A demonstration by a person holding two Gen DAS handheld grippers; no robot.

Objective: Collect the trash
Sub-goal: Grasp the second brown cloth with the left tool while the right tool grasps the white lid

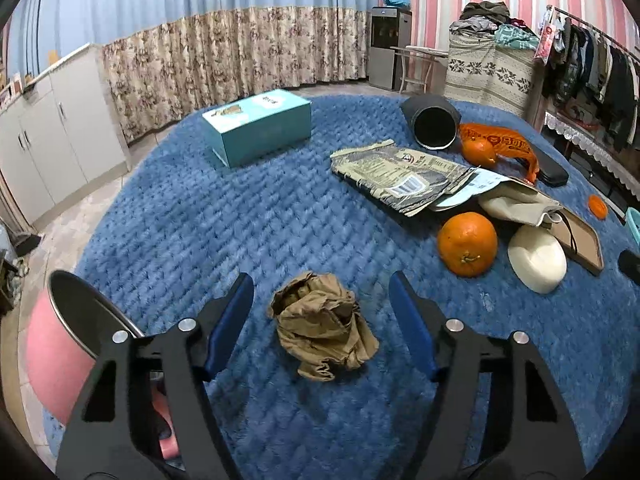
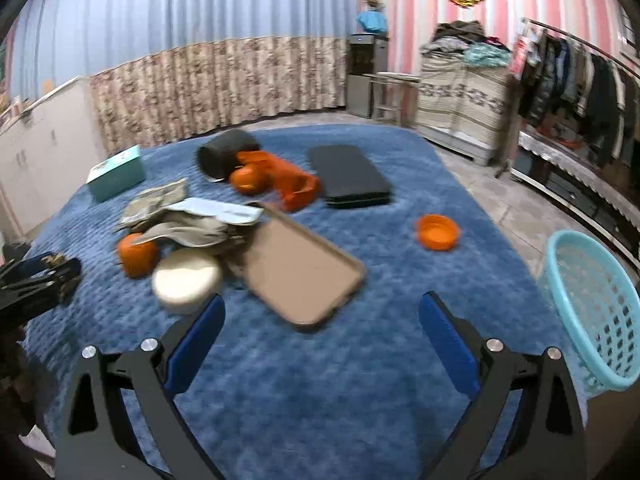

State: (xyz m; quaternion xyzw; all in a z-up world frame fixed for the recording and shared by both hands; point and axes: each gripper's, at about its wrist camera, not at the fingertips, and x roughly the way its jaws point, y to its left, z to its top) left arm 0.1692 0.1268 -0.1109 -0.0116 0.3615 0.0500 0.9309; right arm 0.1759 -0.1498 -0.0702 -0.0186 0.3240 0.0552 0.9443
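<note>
Left gripper poised over the blue blanket, jaws partly spread and straddling a crumpled brown paper wad; pads clear of the paper on both sides, nothing pinched yet; so placed, apparently, to close on the wad as the piece of trash in hand. Just left of that gripper, a pink bin with a dark open mouth, beside the blanket's edge and handy, probably, as the drop point. Right gripper spread wide over bare blanket, holding nothing; view blurred, so fine detail uncertain.

Further out, an orange and a white bowl side by side; behind them a flattened printed bag, a beige cloth and a brown tray overlapping in a loose heap; a black pot tipped on its side, mouth toward the camera, touching an orange plastic bag. A teal box well apart at the far left; an orange lid alone near the right edge; a light-blue basket off the blanket at the right.
</note>
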